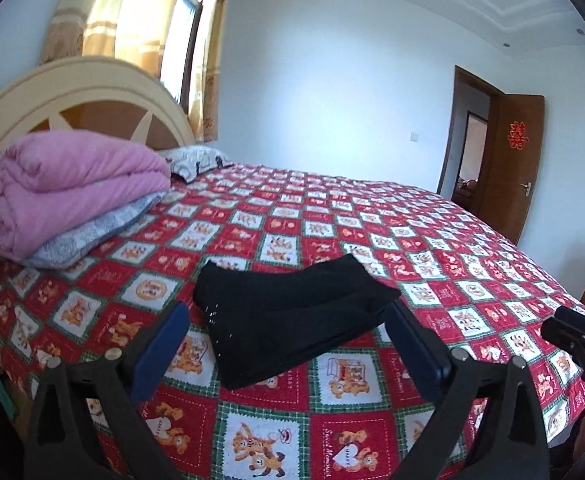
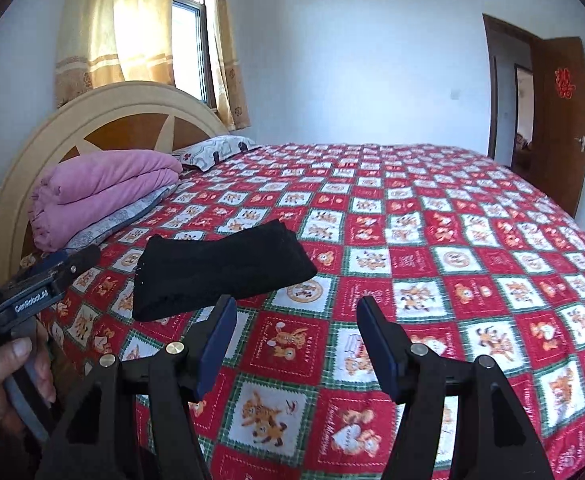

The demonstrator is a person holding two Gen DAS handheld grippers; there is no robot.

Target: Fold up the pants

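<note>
- Pants (image 1: pixel 292 316): black, folded into a compact stack of layers; lying flat on the bed (image 1: pixel 432 248), near the front edge, on the side toward the headboard (image 1: pixel 72 92); free of both grippers
- No containers in sight; the bed bears everything: the patchwork cover in red, white and green squares; a rolled pink quilt (image 1: pixel 64 192) stacked on a grey patterned pillow (image 1: pixel 88 236) against the headboard; a second pillow (image 1: pixel 196 160) just beyond the quilt
- Left gripper (image 1: pixel 288 320): fingers spread wide, holding nothing; raised over the bed's near edge, pointing at the pants, which lie between the blue pads (image 1: pixel 160 352) in the left wrist view; whether the tips touch the cloth cannot be told
- From the right wrist view the left gripper (image 2: pixel 68 264) sits at the left edge, held in the person's left hand (image 2: pixel 8 384), its tip just beside the pants (image 2: pixel 216 272)
- Right gripper (image 2: pixel 296 308): fingers moderately apart, empty; above bare cover to the right of the pants, apart from them
- Right gripper's black tip (image 1: pixel 572 328) shows at the right edge of the left wrist view
- Room: curtained window (image 2: pixel 188 36) behind the headboard; brown door (image 1: pixel 512 168) standing open on the far wall
</note>
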